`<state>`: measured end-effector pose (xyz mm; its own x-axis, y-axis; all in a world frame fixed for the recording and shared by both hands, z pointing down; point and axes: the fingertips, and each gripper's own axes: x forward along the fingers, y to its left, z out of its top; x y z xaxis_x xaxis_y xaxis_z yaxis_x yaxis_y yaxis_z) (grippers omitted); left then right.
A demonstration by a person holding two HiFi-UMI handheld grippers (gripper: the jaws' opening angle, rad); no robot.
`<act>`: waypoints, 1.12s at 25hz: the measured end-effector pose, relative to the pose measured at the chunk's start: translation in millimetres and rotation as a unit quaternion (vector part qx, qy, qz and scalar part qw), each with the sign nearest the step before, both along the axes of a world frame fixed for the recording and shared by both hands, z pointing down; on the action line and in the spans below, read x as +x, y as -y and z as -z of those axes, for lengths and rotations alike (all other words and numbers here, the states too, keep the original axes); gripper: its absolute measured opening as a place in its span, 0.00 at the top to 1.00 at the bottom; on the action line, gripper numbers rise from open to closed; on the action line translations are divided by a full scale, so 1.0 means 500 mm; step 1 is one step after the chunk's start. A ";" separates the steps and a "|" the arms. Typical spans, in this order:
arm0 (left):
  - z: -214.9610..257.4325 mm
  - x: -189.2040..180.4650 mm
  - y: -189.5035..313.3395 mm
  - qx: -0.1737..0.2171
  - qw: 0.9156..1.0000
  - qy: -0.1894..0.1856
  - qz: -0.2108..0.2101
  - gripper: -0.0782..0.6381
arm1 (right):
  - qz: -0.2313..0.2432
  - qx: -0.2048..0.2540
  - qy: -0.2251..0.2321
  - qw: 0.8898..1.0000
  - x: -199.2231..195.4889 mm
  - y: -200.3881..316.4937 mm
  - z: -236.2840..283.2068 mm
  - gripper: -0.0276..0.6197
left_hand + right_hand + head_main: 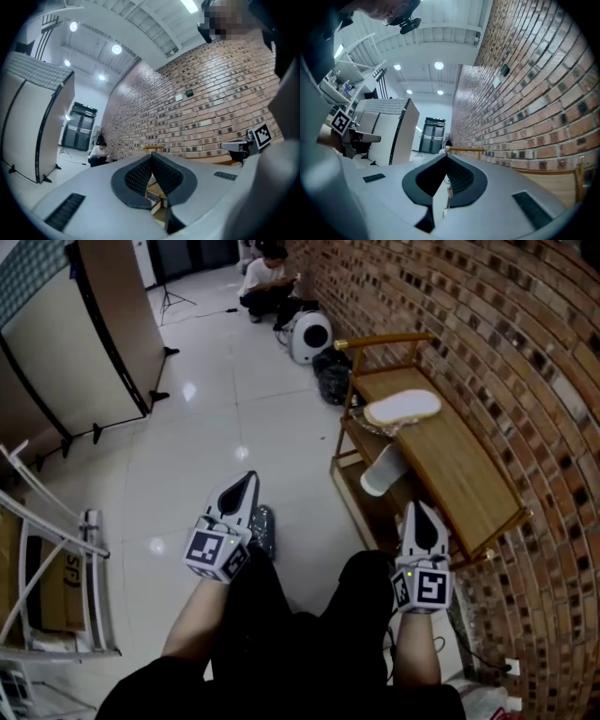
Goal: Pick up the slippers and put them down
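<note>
Hovering: left gripper [247,482], right gripper [419,509] clenched empty | lower slipper [382,472] half-hidden under shelf [459,474]

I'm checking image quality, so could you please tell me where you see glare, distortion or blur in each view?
Head view: light spots glare on the glossy floor, and the fisheye bows the brick wall. Left gripper view: bright ceiling lamps, dark rounded corners, a mosaic patch at top right. Right gripper view: same dark corners; the brick wall curves.
</note>
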<state>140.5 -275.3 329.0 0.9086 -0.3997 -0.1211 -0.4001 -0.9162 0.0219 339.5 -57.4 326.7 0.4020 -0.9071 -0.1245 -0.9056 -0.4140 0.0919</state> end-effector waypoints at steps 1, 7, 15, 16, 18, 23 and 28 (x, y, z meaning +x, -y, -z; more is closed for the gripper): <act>0.002 0.026 -0.013 0.002 1.000 0.000 -0.017 0.89 | -0.019 0.003 0.000 1.000 0.011 -0.028 0.002 0.94; 0.008 0.146 -0.101 0.006 0.994 -0.012 -0.109 0.89 | -0.110 0.007 -0.007 0.994 0.042 -0.189 0.017 0.94; 0.006 0.244 -0.207 -0.005 0.984 -0.015 -0.178 0.89 | -0.165 0.003 -0.013 0.986 0.056 -0.313 0.026 0.94; 0.003 0.252 -0.217 -0.011 0.983 -0.015 -0.185 0.89 | -0.170 0.004 -0.013 0.985 0.057 -0.321 0.029 0.94; -0.002 0.265 -0.236 -0.017 0.980 -0.010 -0.196 0.89 | -0.177 0.008 -0.014 0.984 0.058 -0.337 0.033 0.94; -0.009 0.289 -0.275 0.015 0.978 0.007 -0.207 0.89 | -0.184 0.005 -0.009 0.983 0.066 -0.349 0.020 0.94; -0.035 0.311 -0.296 0.003 0.974 0.022 -0.226 0.89 | -0.190 -0.003 -0.002 0.982 0.070 -0.347 0.001 0.94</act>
<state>296.1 -127.5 346.5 0.9959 0.0433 -0.0791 0.0441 -0.9990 0.0076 374.6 116.0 326.2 0.7108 -0.6927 -0.1220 -0.6858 -0.7211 0.0983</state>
